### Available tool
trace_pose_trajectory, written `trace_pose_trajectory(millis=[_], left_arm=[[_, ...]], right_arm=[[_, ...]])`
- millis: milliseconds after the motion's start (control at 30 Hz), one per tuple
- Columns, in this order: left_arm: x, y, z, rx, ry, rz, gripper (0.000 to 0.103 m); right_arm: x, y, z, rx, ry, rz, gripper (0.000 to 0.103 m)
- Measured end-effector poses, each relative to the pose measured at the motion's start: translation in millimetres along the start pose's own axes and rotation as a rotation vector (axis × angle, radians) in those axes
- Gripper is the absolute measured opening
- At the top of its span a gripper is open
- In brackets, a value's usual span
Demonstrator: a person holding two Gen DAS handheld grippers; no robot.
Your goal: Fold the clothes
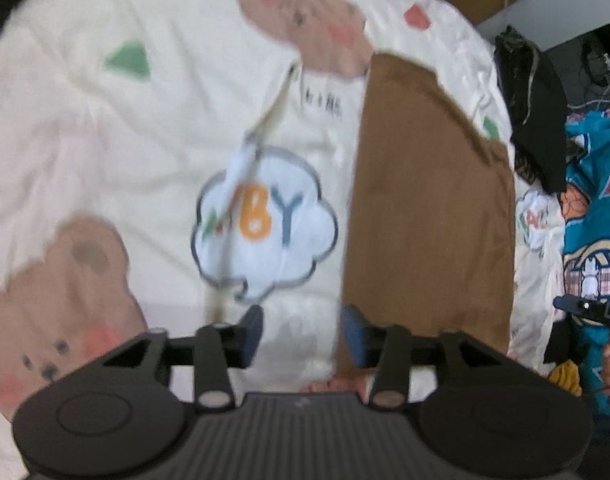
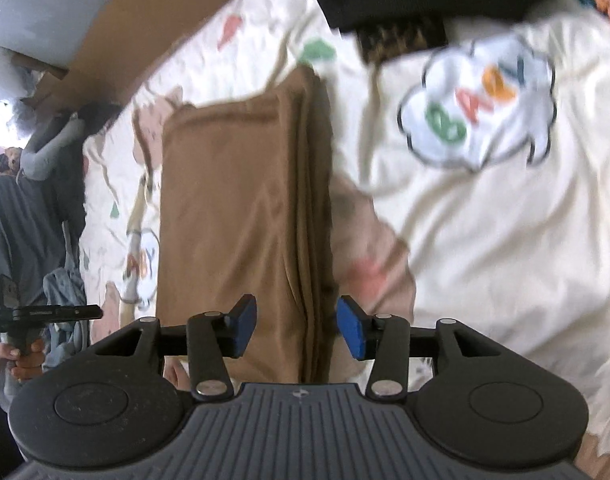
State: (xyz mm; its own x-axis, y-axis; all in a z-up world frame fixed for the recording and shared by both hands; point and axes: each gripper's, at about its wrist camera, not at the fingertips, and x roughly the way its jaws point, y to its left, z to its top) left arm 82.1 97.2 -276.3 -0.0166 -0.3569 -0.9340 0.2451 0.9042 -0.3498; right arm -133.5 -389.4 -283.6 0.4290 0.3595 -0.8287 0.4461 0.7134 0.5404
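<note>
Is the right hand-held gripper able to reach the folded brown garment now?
Probably yes. The right hand-held gripper is open, holds nothing and hangs over the folded brown garment, and nothing lies between them.

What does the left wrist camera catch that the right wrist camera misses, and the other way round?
Only the left wrist view shows the teal printed cloth at its right edge. Only the right wrist view shows the stacked folded edge of the brown garment, a denim item and a grey-sleeved arm. Both show the brown garment, the cream bear-print sheet, a black cloth, and open blue-padded jaws with nothing between them.
</note>
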Motion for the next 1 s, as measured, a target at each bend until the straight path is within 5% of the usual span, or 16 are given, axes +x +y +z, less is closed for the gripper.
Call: trace_pose_trajectory(millis=[433, 1000], left_arm=[[-20, -38, 68, 0.075, -0.08, 0.036, 0.07], [35, -60, 120, 0.037, -0.093, -0.023, 0.072]], right_arm=[[-13, 10, 35, 0.033, -0.161, -0.024, 0.062], [40, -2, 65, 0.108, -0.184, 0.048, 0.062]])
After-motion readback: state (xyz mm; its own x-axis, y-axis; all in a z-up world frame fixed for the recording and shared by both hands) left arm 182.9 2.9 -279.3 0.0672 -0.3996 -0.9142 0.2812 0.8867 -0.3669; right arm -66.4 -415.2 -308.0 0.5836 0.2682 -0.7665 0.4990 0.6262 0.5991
